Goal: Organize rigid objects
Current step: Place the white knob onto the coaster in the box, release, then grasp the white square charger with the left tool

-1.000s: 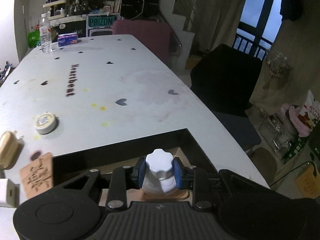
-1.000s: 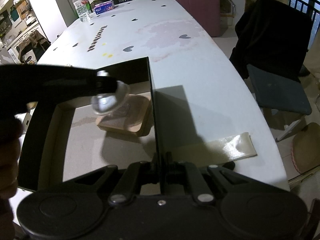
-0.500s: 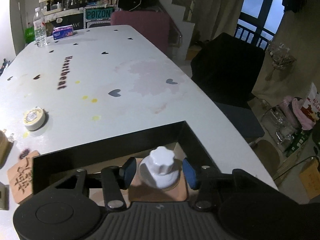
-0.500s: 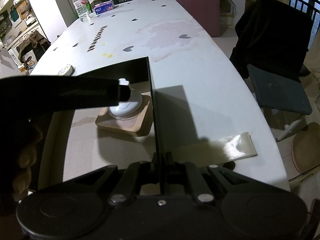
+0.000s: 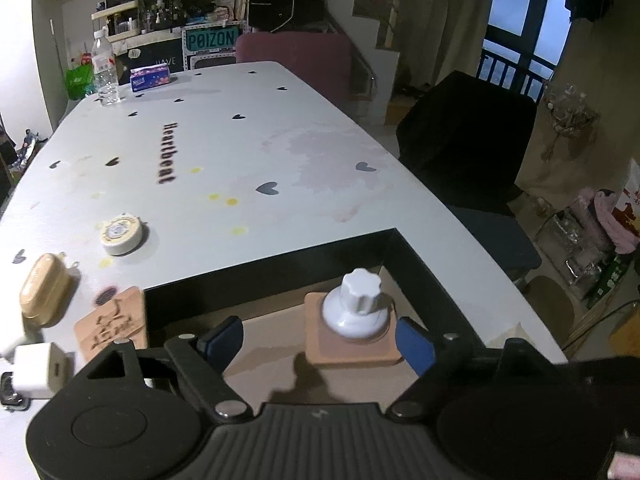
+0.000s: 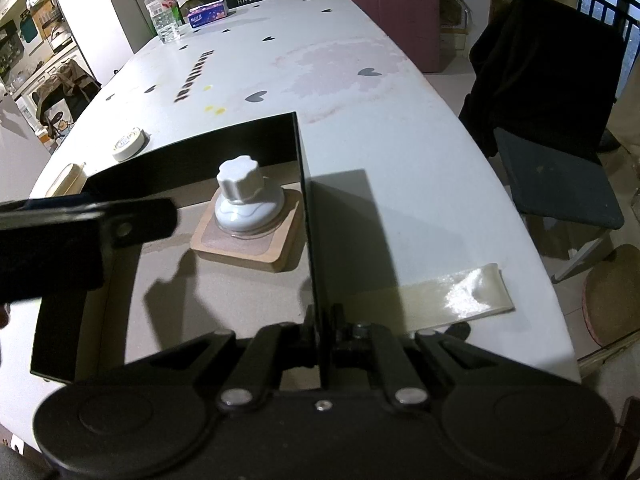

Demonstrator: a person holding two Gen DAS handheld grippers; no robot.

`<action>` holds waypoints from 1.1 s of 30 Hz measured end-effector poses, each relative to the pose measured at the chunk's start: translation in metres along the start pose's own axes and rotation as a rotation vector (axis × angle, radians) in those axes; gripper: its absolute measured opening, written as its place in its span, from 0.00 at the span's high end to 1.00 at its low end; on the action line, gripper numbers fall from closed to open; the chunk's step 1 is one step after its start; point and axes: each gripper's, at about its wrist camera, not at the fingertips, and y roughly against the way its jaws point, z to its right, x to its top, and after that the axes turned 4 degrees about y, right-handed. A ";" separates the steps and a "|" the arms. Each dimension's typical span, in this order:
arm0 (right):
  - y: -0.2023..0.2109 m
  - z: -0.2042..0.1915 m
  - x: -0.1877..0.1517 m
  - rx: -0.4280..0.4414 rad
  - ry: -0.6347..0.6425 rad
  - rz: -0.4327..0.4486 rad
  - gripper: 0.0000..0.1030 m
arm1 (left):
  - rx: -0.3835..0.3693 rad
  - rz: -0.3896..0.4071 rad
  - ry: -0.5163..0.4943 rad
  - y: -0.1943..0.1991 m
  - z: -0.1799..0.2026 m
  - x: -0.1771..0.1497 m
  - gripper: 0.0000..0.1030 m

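Observation:
A white knob-topped piece (image 5: pixel 358 304) (image 6: pixel 246 196) stands on a wooden coaster (image 5: pixel 352 354) (image 6: pixel 256 248) in the far right corner of a black open box (image 5: pixel 264 272) (image 6: pixel 192 160). My left gripper (image 5: pixel 318 340) sits just short of it. Its jaws are opening, one blue pad on each side of the coaster, and neither touches the knob. In the right wrist view the left gripper's black finger (image 6: pixel 80 232) reaches in from the left. My right gripper (image 6: pixel 322 320) is shut on the box's thin right wall.
Left of the box on the white table (image 5: pixel 280 152) lie a round tin (image 5: pixel 120 234), a tan oval case (image 5: pixel 42 288), an engraved wooden coaster (image 5: pixel 112 322) and a white charger (image 5: pixel 36 368). A water bottle (image 5: pixel 105 70) and a tissue pack (image 5: pixel 151 77) stand at the far end. A black chair (image 5: pixel 468 152) is on the right.
The left jaws, shut on the white knob piece a second ago, have spread wide and let it go onto the coaster. The left gripper has drawn back. The right gripper has not moved.

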 end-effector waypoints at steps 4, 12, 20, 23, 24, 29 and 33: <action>0.000 0.000 0.000 0.001 -0.001 0.000 0.94 | 0.016 0.010 -0.002 0.013 -0.006 -0.004 0.09; -0.001 0.000 0.000 -0.002 0.000 -0.005 0.94 | 0.022 0.031 -0.016 0.038 -0.013 -0.015 0.00; -0.001 0.000 0.000 -0.006 0.004 -0.007 0.94 | 0.019 0.046 -0.013 0.058 -0.019 -0.029 0.00; -0.001 0.000 0.000 -0.007 0.005 -0.007 0.95 | 0.024 0.052 -0.006 0.064 -0.022 -0.033 0.00; -0.001 0.000 0.000 -0.006 0.004 -0.007 0.95 | 0.028 0.055 -0.001 0.066 -0.024 -0.033 0.00; -0.001 0.000 0.000 -0.007 0.005 -0.006 0.95 | 0.062 0.070 0.034 0.077 -0.040 -0.038 0.00; 0.000 0.000 0.000 -0.007 0.004 -0.006 0.95 | 0.093 0.097 0.076 0.089 -0.065 -0.044 0.00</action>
